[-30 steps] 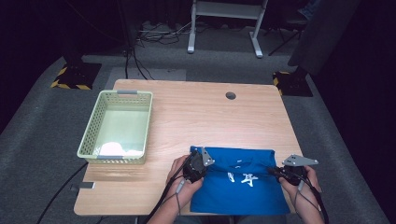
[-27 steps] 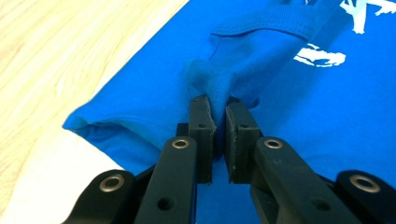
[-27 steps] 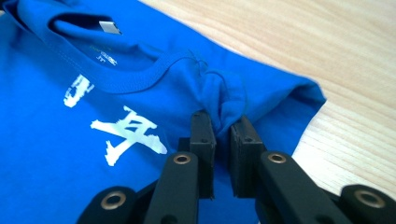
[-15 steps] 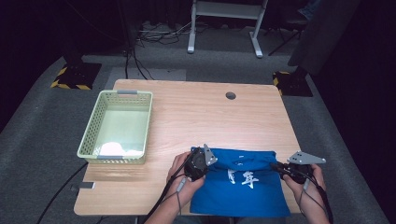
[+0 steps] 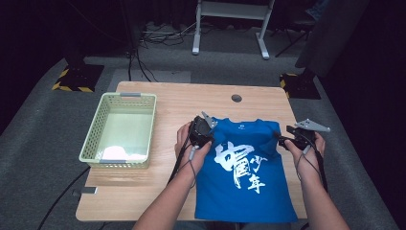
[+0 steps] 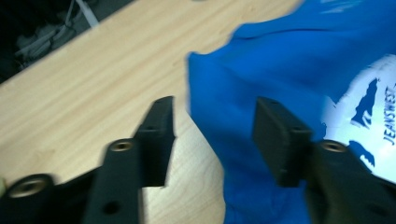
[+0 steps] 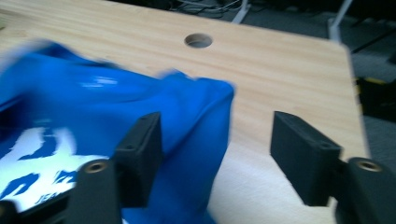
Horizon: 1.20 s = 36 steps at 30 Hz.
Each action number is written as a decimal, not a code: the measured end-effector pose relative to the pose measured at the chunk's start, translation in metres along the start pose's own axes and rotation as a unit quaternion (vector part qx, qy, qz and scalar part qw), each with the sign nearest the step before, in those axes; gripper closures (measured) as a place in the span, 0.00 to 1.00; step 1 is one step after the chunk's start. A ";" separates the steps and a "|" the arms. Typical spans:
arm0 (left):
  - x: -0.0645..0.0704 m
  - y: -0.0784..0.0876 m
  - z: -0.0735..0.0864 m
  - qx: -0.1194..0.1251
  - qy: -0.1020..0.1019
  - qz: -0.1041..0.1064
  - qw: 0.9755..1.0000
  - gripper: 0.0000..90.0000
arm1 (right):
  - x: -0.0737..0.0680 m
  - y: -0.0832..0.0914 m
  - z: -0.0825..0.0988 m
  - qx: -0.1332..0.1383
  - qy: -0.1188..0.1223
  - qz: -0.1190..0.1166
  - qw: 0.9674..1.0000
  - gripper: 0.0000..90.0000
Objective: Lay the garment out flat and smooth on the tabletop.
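A blue T-shirt [image 5: 244,191] with white print lies spread flat on the wooden table [image 5: 167,103], collar toward the far side. My left gripper [image 5: 205,128] hovers at the shirt's left sleeve. In the left gripper view the jaws [image 6: 215,121] have just been opening; the blue sleeve [image 6: 233,93] lies between them and the pads are off it. My right gripper [image 5: 291,136] is at the right sleeve. Its jaws [image 7: 217,135] have just been opening too and stand wide. The sleeve [image 7: 196,107] lies by the left jaw, untouched.
A pale green basket [image 5: 93,136] stands on the left of the table with something white [image 5: 115,152] in its near end. A round hole [image 5: 236,98] is in the tabletop beyond the shirt. The table's right edge runs close to my right hand.
Both grippers moved away from the person with the shirt's shoulders, unfolding it from a low band at the near edge to full length. Both then let go and opened.
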<state>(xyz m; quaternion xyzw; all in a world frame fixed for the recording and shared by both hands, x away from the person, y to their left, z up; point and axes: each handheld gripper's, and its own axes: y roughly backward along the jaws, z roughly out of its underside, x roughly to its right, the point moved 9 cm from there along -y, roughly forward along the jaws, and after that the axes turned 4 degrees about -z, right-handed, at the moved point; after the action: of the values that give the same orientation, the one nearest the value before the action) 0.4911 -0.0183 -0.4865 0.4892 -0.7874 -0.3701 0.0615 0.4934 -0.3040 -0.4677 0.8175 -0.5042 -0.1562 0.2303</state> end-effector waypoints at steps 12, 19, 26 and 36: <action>0.035 0.001 0.047 -0.040 -0.014 0.063 0.997 0.46 | -0.030 -0.010 0.069 -0.078 0.042 -0.072 0.993 0.41; 0.042 -0.007 0.064 -0.063 -0.014 0.073 0.995 0.41 | -0.030 -0.021 0.091 -0.116 0.061 -0.069 0.989 0.40; 0.051 -0.005 0.077 -0.085 0.001 0.114 0.990 0.46 | -0.036 -0.019 0.099 -0.125 0.070 -0.098 0.985 0.39; 0.058 0.008 0.092 -0.038 0.037 0.112 0.992 0.46 | -0.042 -0.002 0.111 -0.116 0.080 -0.118 0.983 0.40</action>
<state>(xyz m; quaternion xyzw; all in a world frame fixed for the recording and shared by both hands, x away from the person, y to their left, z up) 0.4134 -0.0156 -0.5623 0.4082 -0.8198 -0.3723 0.1506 0.4227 -0.2899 -0.5619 0.8485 -0.3629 -0.1743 0.3433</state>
